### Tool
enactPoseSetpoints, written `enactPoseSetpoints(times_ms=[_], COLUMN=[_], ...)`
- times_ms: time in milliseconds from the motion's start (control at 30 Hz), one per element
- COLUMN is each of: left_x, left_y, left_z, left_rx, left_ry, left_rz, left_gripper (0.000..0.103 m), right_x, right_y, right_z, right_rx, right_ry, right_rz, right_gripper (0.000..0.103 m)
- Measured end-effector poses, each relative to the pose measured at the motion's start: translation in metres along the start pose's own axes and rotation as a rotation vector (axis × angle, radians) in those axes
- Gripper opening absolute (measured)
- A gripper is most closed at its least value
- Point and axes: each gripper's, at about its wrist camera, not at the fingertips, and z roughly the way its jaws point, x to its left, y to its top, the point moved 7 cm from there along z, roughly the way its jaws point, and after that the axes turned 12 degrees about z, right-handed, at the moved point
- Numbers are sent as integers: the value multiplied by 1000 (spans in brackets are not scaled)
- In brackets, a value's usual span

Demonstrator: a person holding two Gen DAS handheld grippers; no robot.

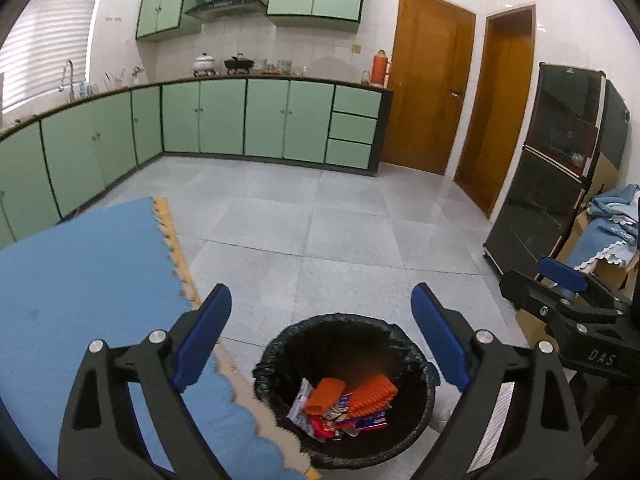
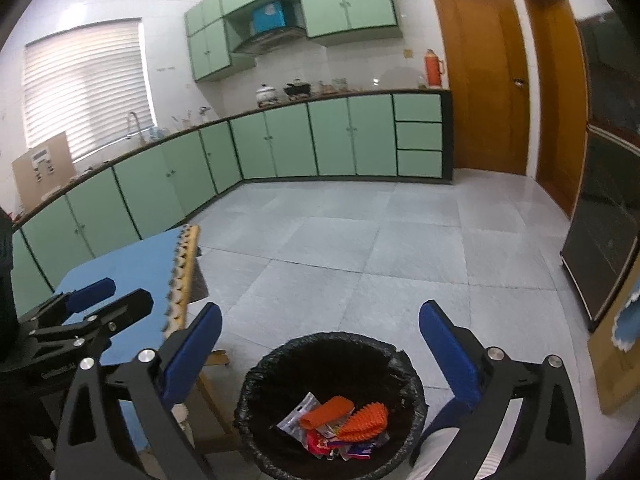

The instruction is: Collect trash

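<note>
- Hovering over the bin (image 1: 344, 322), the left gripper (image 1: 320, 336) and right gripper (image 2: 320, 352) both stand with jaws wide and nothing between them.
- Trash (image 1: 344, 404) lies at the bin's bottom: wrappers and two orange ribbed pieces.
- Wrappers look light, thin and slippery; pinch them at a flat edge.
- Orange pieces seem soft and grippy; take them across the middle.

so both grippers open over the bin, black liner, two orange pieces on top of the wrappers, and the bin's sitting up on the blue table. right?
Not the last part. The bin stands on the grey tiled floor beside the blue table, not on it; the right wrist view shows this. The rest holds: both grippers open, black liner, two orange pieces on the wrappers.
</note>
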Motion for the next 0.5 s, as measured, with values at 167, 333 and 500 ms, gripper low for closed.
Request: enactPoseSetpoints(times_ms=[167,333,500], left_x=[11,15,14], left_y=[8,14,16], left_z=[-33,-62,-89], left_rx=[-29,-62,-89], left_ry=[41,59,75], left_rz=[10,13,17], left_gripper=[90,91,92], right_x=[16,26,40], right_y=[7,8,7], right_z=[-23,-41,-59], right_rx=[-8,2,1], right_ry=[48,88,125], right_rz=[-2,-3,-24], right_gripper=[97,97,97])
